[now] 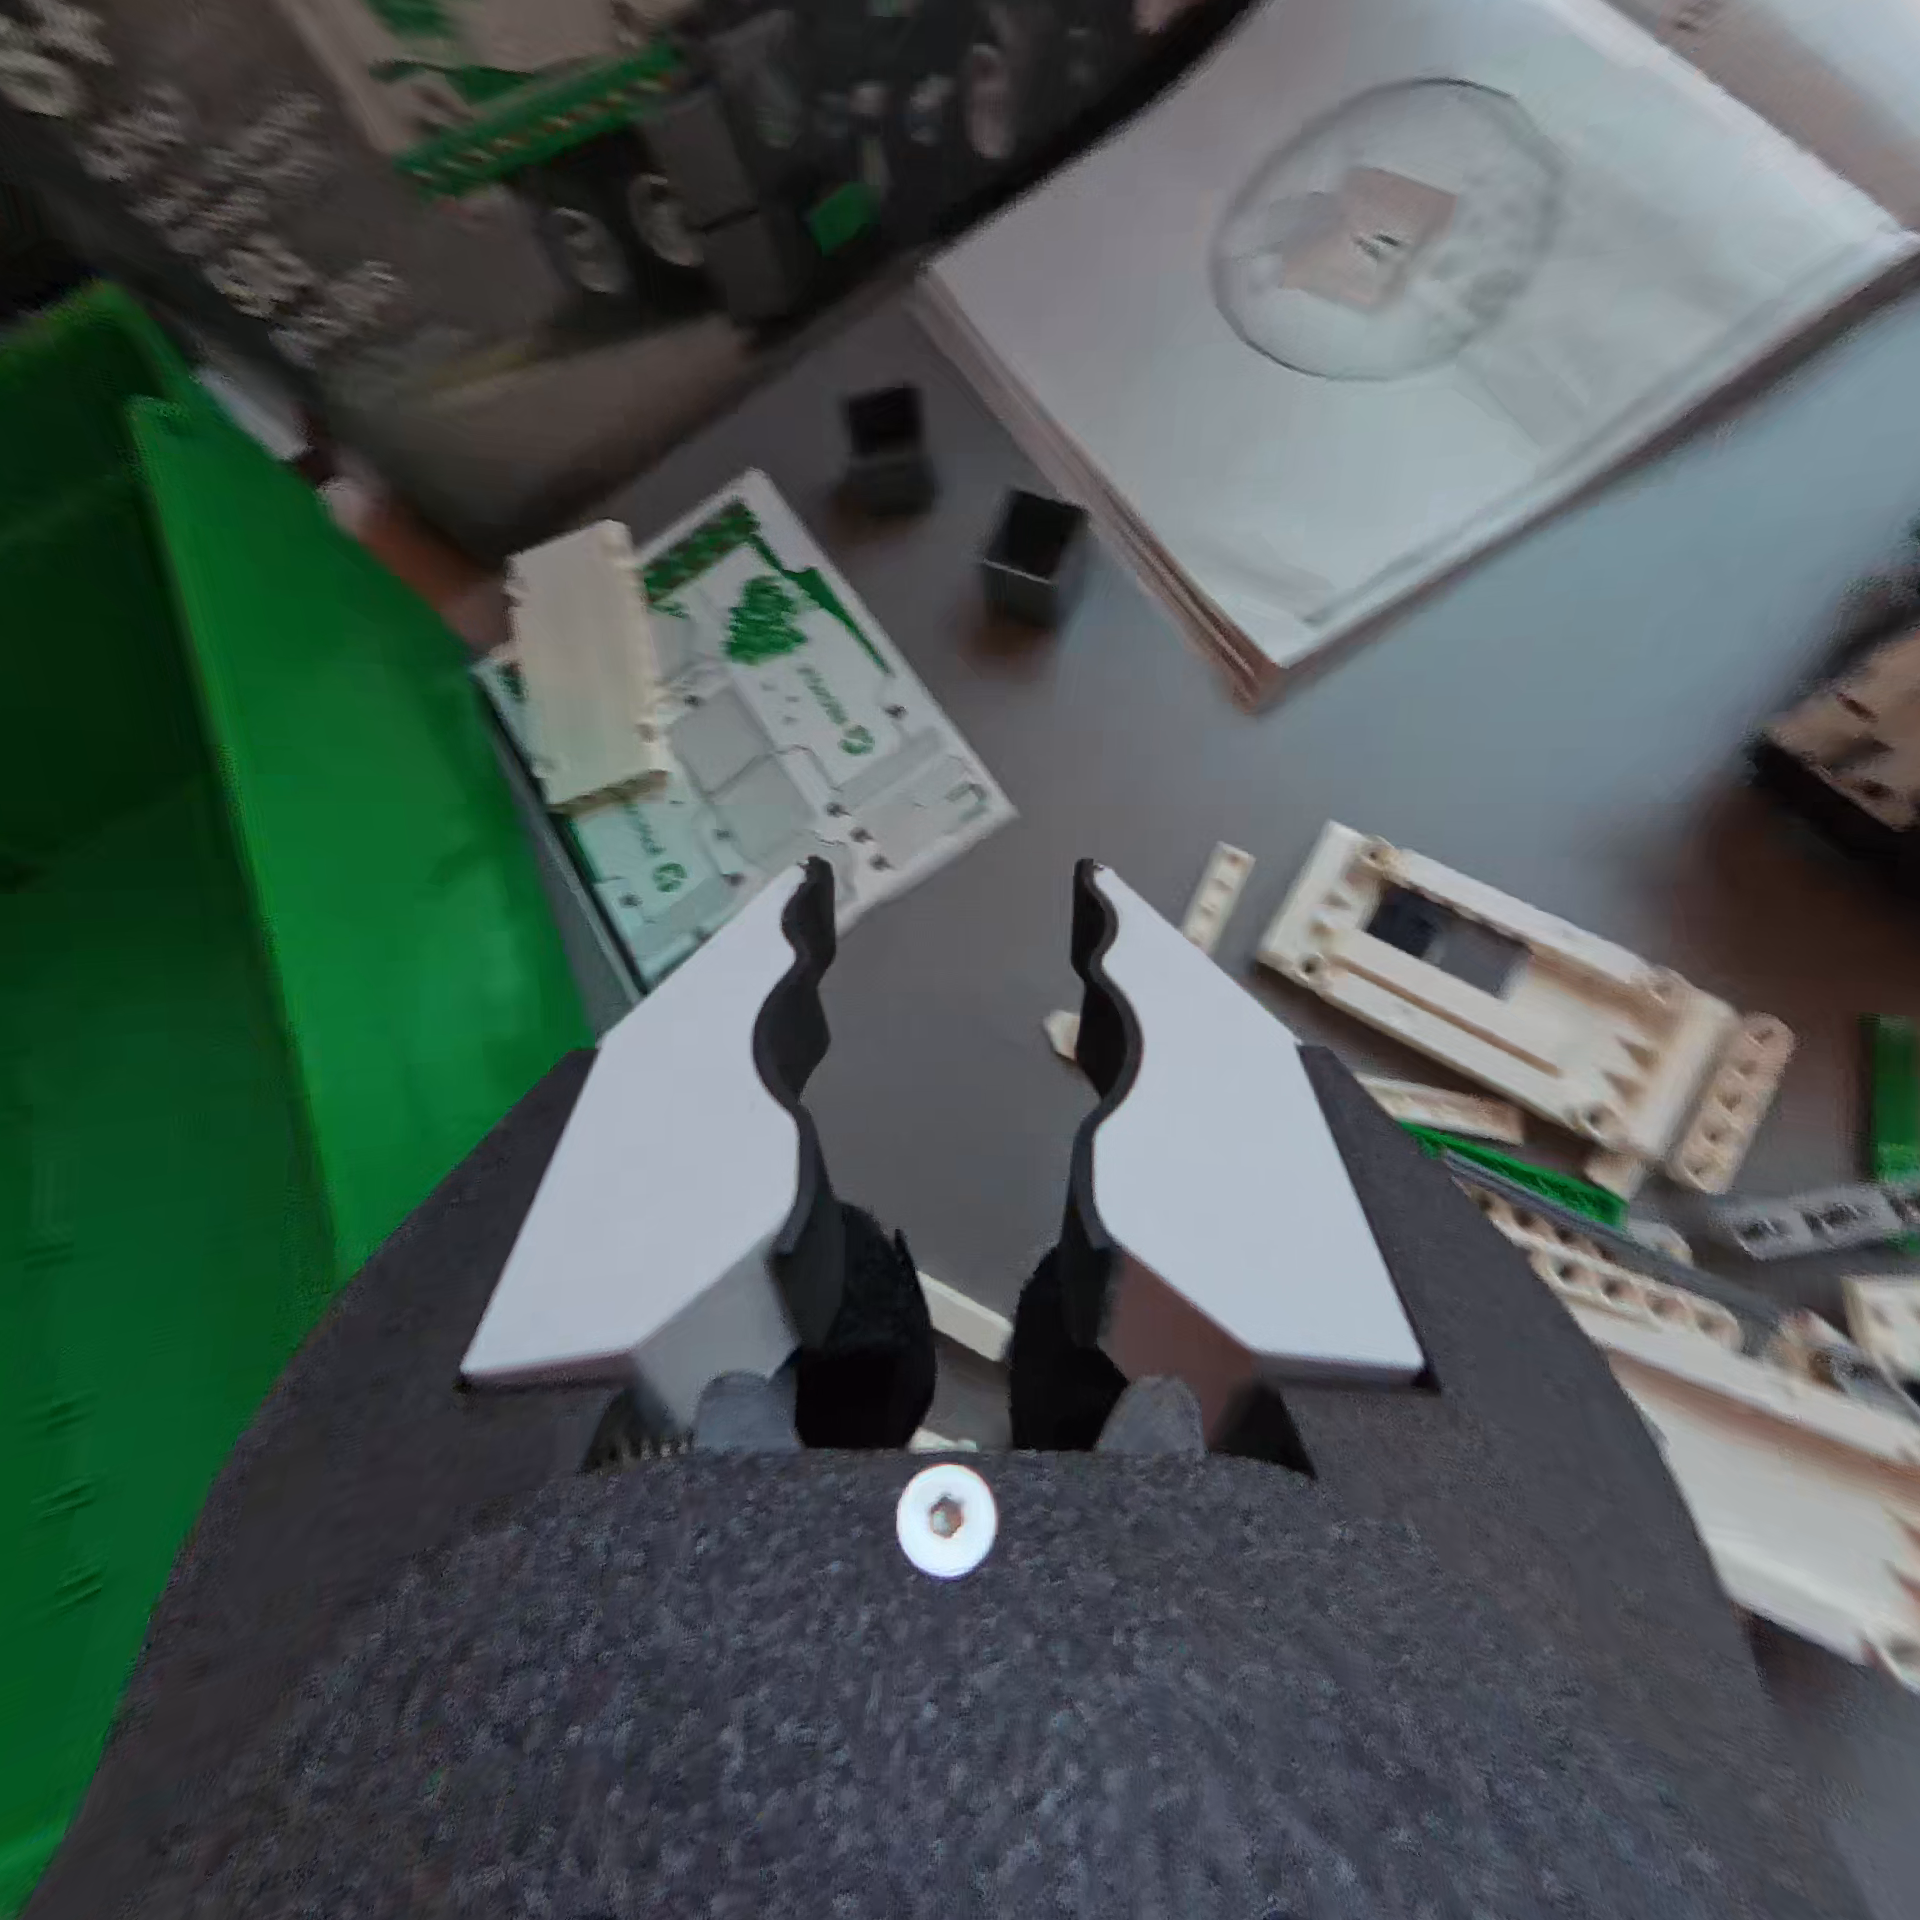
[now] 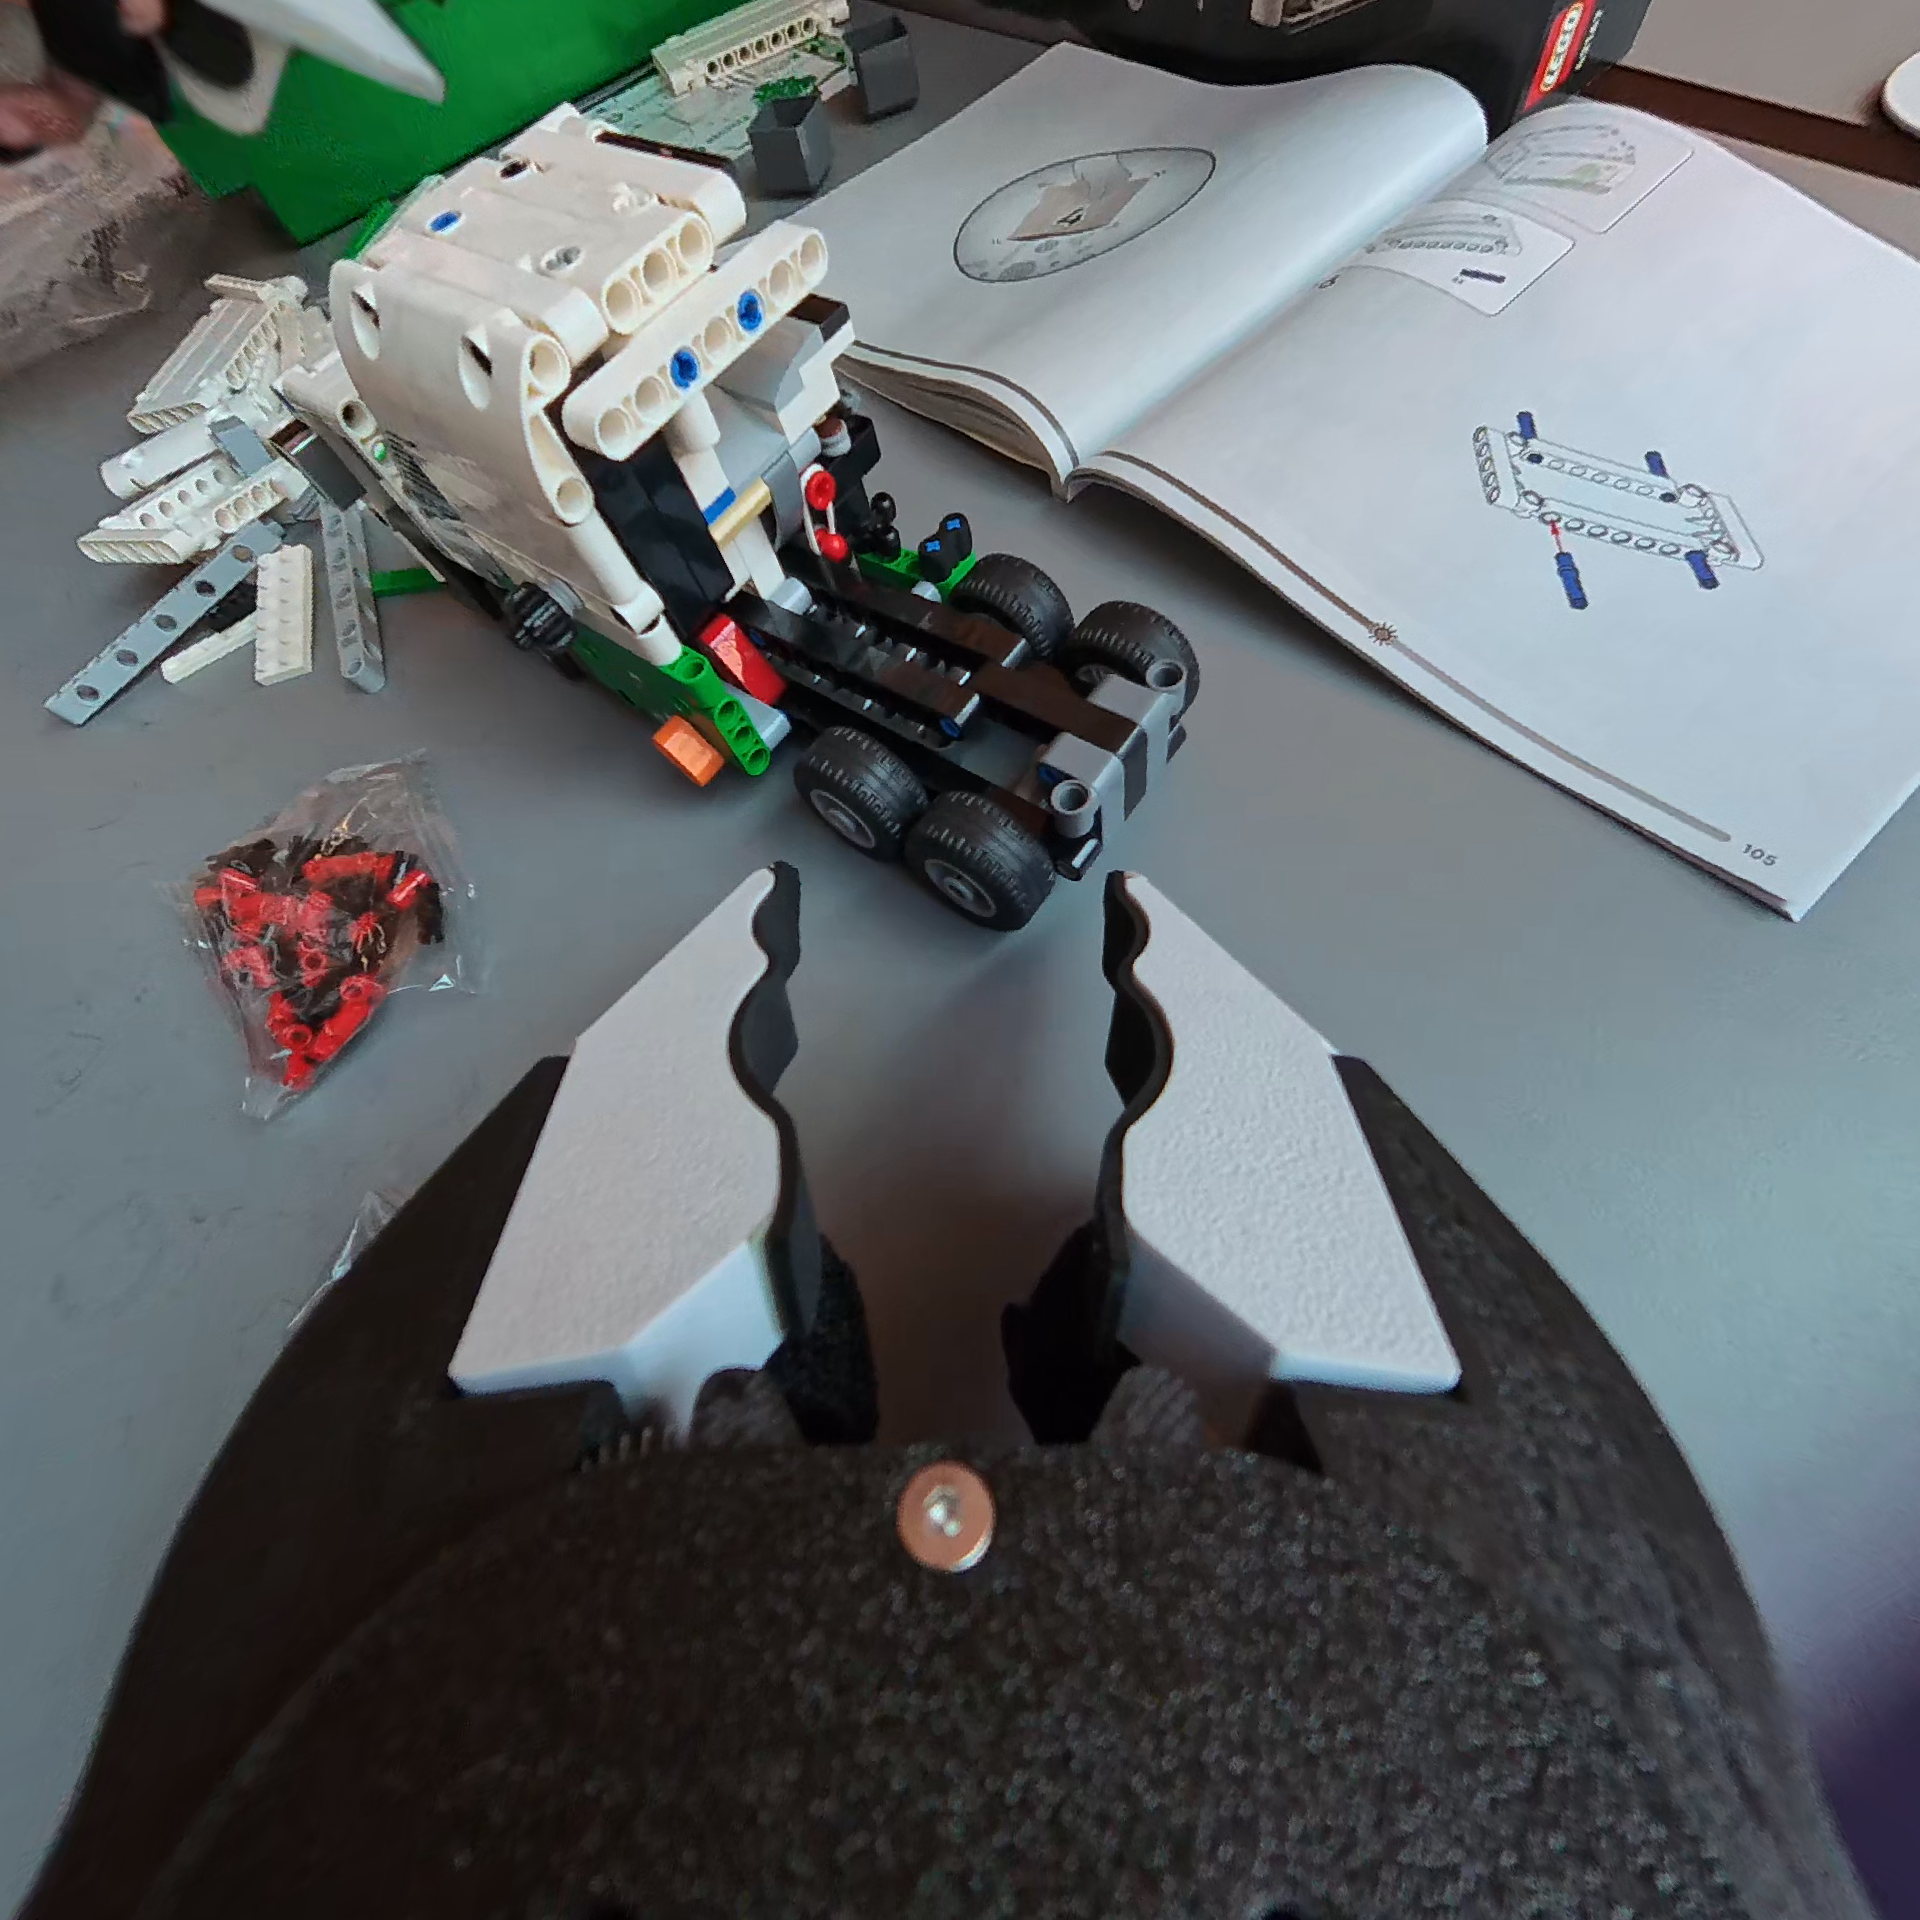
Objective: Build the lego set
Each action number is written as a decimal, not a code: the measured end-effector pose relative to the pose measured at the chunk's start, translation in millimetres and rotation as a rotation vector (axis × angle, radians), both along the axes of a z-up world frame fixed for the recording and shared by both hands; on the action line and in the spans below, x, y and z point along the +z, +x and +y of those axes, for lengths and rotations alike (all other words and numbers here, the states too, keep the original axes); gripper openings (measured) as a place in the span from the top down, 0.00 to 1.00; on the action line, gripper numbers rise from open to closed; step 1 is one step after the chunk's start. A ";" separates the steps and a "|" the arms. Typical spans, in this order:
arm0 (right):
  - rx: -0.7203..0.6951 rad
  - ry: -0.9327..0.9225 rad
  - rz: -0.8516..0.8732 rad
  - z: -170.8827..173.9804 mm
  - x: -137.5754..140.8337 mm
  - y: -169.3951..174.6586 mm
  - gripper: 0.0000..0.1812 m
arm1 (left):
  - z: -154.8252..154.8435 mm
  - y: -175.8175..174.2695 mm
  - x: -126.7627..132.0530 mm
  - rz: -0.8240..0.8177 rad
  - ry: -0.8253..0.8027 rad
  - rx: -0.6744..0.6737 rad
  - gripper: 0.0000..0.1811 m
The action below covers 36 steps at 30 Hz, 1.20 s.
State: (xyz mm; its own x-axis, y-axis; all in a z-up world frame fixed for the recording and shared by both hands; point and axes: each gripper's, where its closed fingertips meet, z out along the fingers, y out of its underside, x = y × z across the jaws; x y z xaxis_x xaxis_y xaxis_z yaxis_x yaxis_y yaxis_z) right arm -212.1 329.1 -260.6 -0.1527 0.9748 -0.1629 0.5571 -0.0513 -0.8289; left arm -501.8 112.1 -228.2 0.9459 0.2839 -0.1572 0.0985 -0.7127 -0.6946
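Note:
A partly built truck (image 2: 727, 540) with a white cab, black chassis and black wheels stands on the grey table, just beyond my right gripper (image 2: 951, 883), which is open and empty. My left gripper (image 1: 951, 873) is open and empty above the table, near a sticker sheet (image 1: 769, 727) and a white perforated frame (image 1: 1496, 997). Loose white and grey beams (image 1: 1621, 1278) lie to its right; they also show in the right wrist view (image 2: 239, 520). A small bag of red and black pins (image 2: 312, 925) lies left of the right gripper. The left view is blurred.
An open instruction booklet (image 2: 1403, 436) lies right of the truck; it also shows in the left wrist view (image 1: 1403, 343). A green box (image 1: 208, 883) stands at the left. Two dark grey blocks (image 1: 1029, 556) sit near the booklet. The dark set box (image 2: 1455, 42) lies at the back. One gripper's finger ends stand about 35 cm off the other's.

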 end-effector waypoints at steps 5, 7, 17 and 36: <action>0.009 0.015 -0.012 -1.9 -2.0 -0.6 0.69 | 28.5 -80.6 13.0 0.096 -0.072 0.247 0.71; 0.011 0.020 -0.017 -2.4 -2.8 -0.5 0.69 | 31.8 -110.7 -6.3 0.092 -0.196 0.346 0.68; 0.022 0.001 -0.018 -4.0 -2.5 0.7 0.70 | 43.8 -139.5 -30.1 0.116 0.043 0.571 0.53; 0.055 -0.019 -0.048 -9.7 -6.3 3.3 0.72 | 43.5 -141.0 -53.0 0.043 0.007 0.471 0.91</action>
